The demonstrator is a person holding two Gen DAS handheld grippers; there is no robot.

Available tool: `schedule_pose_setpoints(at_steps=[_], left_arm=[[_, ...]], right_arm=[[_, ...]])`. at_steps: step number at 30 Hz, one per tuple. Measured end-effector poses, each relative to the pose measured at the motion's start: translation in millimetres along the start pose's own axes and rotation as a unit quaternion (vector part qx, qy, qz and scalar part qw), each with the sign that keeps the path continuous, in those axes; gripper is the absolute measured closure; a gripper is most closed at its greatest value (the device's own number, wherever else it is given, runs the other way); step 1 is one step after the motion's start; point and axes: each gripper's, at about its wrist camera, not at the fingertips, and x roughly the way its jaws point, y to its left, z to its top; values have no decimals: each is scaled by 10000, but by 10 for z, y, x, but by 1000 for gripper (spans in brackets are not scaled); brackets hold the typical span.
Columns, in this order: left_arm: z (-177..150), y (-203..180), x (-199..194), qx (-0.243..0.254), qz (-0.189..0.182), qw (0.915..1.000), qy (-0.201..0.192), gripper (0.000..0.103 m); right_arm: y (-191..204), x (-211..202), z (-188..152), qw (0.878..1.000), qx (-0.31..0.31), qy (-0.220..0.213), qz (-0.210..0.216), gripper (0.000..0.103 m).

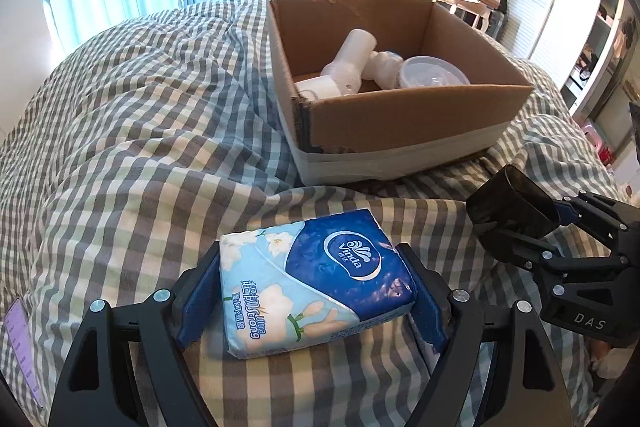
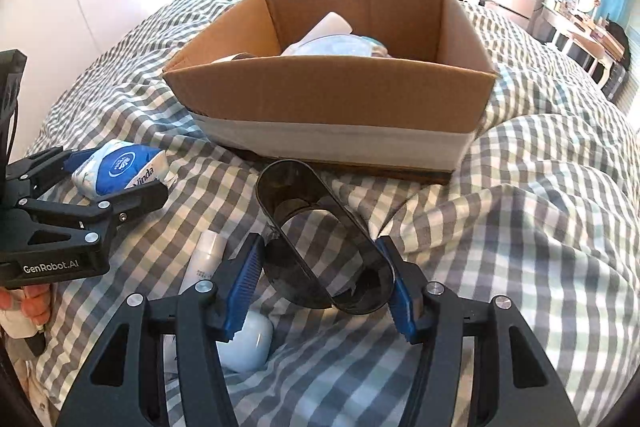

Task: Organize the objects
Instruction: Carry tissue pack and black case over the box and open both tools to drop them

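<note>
On the bed: a checked duvet (image 1: 140,131) is spread under everything, and a cardboard box (image 1: 400,115) is set on it beyond both grippers.
Box contents: white rolls (image 1: 352,63) and a clear lidded tub (image 1: 434,73) are seen lying inside; the top is open.
Left gripper (image 1: 316,287): its blue pads are pressed on the two short ends of a tissue pack (image 1: 316,279), so the pack is judged grasped; the pack's underside appears to rest on the duvet.
Right gripper (image 2: 320,283): it is clamped on the sides of a dark see-through oval container (image 2: 316,235), which is held clear of the duvet, open mouth tipped toward the box.
Key relation: the box lies straight ahead of the right gripper and just beyond the container; the container's long axis is pointed at the near wall (image 2: 332,87), which is judged to need clearing from above.
Nearer hand: the right one is judged closer to the box; for the left, the box lies ahead and to the right.
Still loose: a white tube (image 2: 206,259) and a pale blue rounded object (image 2: 250,343) are left under the right gripper.
</note>
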Motion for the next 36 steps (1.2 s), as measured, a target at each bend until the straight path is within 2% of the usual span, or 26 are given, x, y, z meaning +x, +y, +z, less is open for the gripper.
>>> schedule_pose_setpoints(at_steps=[12,22,29,36], left_arm=[[-114,-25,-174,-2,-86,10000,-23,19],[-80,-66,-316,67,-108,9998,-155,19],[124,-120,-519,146,-273,9984,-473,19],[534,-69,-621,166,-242,9962,-824,19]], right_arm=[[219,-219,-264,10000,-75,-58,2,48],[232,-501,-232,9993,-124,-355,-38,49],[197,-731,-62,9978,-173,-647,0,49],[114,-974,301,9941,-275,-1038,-135,49]])
